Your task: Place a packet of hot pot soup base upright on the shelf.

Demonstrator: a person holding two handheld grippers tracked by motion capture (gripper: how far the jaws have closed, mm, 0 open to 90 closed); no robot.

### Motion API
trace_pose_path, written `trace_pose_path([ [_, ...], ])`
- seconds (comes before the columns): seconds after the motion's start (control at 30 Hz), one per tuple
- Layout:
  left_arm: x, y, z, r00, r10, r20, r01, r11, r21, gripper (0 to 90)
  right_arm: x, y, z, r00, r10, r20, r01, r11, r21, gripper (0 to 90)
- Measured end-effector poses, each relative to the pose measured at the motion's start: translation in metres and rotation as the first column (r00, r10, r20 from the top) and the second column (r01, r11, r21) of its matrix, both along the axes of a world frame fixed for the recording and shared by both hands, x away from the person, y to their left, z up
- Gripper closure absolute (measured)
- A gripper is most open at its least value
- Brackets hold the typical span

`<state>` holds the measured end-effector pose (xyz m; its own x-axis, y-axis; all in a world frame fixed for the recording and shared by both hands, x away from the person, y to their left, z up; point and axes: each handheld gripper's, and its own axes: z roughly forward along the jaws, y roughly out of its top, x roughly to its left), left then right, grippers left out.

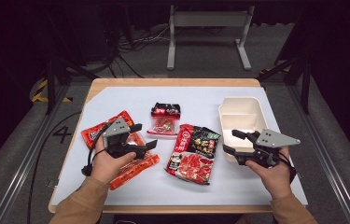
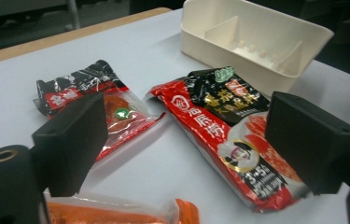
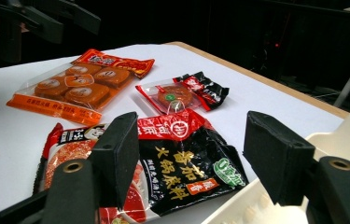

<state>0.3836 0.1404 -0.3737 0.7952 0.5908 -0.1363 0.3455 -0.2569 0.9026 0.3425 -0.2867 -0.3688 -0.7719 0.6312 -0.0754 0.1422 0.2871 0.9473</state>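
table (image 1: 116, 98), packets (image 1: 193, 153) with chinese print

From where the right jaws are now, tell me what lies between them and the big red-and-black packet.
Nothing visible does. The right gripper hangs with open, empty jaws at the near left corner of the cream bin. The big red-and-black packet lies just left of them on bare table, apart from the bin.
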Motion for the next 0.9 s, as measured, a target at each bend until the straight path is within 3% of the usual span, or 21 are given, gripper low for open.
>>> trace_pose_path([
  [0.23, 0.017, -0.015, -0.001, 0.9981, -0.011, -0.061, 0.010, 0.9997, -0.021, 20.9, -0.001, -0.004, 0.000, 0.9999, -0.010, 0.010, 0.010, 0.9999, 0.013, 39.0],
  [0.33, 0.027, -0.023, -0.002, 0.9984, -0.017, -0.054, 0.016, 0.9995, -0.028, 23.0, -0.002, -0.005, 0.001, 0.9986, -0.021, 0.048, 0.020, 0.9998, 0.005, 36.0],
  [0.7, 0.044, -0.039, -0.007, 0.9979, -0.034, -0.056, 0.031, 0.9974, -0.066, 18.5, -0.007, -0.008, -0.001, 0.9996, -0.028, 0.000, 0.028, 0.9996, -0.011, 34.3],
  [0.8, 0.049, -0.044, -0.007, 0.9940, -0.064, -0.089, 0.056, 0.9949, -0.084, 18.4, -0.009, -0.009, -0.001, 0.9995, -0.031, -0.002, 0.031, 0.9995, -0.007, 33.6],
  [0.9, 0.052, -0.050, -0.009, 0.9931, -0.074, -0.090, 0.067, 0.9946, -0.079, 20.2, -0.009, -0.009, -0.001, 0.9995, -0.031, -0.003, 0.031, 0.9995, -0.009, 33.5],
])
